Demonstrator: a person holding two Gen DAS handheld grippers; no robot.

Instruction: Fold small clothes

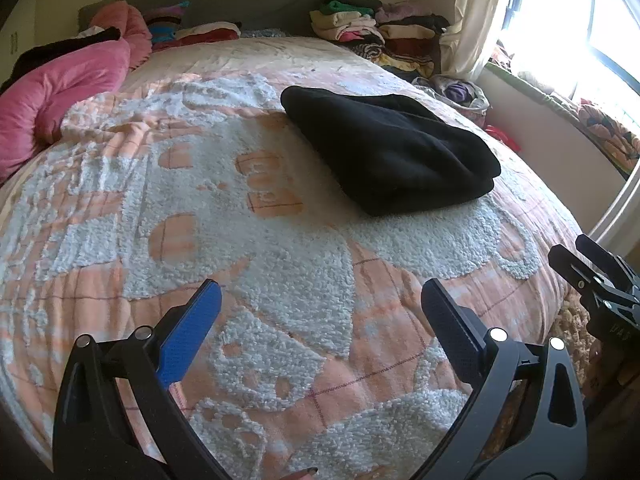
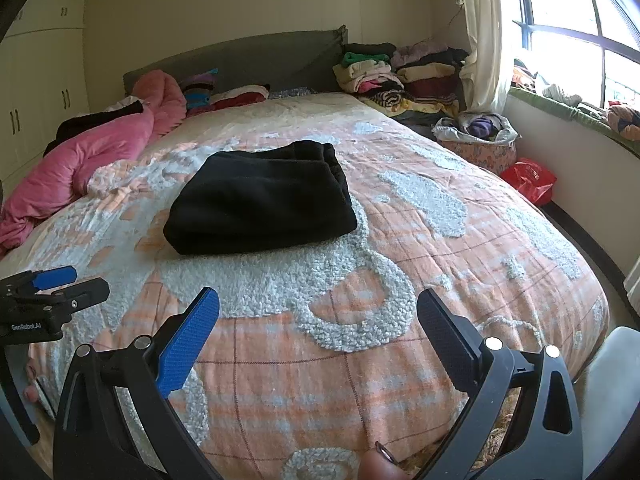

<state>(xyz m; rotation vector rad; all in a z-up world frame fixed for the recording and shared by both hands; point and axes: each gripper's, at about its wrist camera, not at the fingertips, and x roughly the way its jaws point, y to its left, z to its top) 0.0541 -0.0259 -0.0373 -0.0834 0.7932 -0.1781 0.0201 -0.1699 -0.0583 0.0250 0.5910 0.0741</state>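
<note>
a bed [image 2: 460, 240] fills both views, covered by an orange-and-white checked bedspread [image 1: 280, 280] with raised, tufted white patterns. a folded black garment [image 1: 394, 152] lies flat on the bedspread toward the middle of the bed, ahead of both grippers and apart from them; in the right wrist view it sits left of centre [image 2: 260, 196]. the left gripper [image 1: 320, 304] hovers over the near part of the bed with its fingers [image 1: 192, 332] spread wide and nothing between them; the right gripper [image 2: 318, 308] is likewise held above the near edge, fingers [image 2: 190, 344] wide apart and empty. each gripper shows at the margin of the other's view, the right one at the right edge of the left wrist view [image 1: 600, 288] and the left one at the left edge of the right wrist view [image 2: 44, 296]. a pink quilt [image 2: 92, 160] is bunched along the left side of the bed. a grey-green headboard [image 2: 248, 56] stands against a cream wall, with stacks of folded clothes [image 2: 404, 76] beside it at the far right corner. a basket of laundry [image 2: 476, 140] and a red bag [image 2: 528, 180] rest on the floor below a bright window [image 2: 568, 16] with a pale curtain [image 2: 480, 32]. white wardrobe doors [image 2: 40, 76] line the left wall.
</note>
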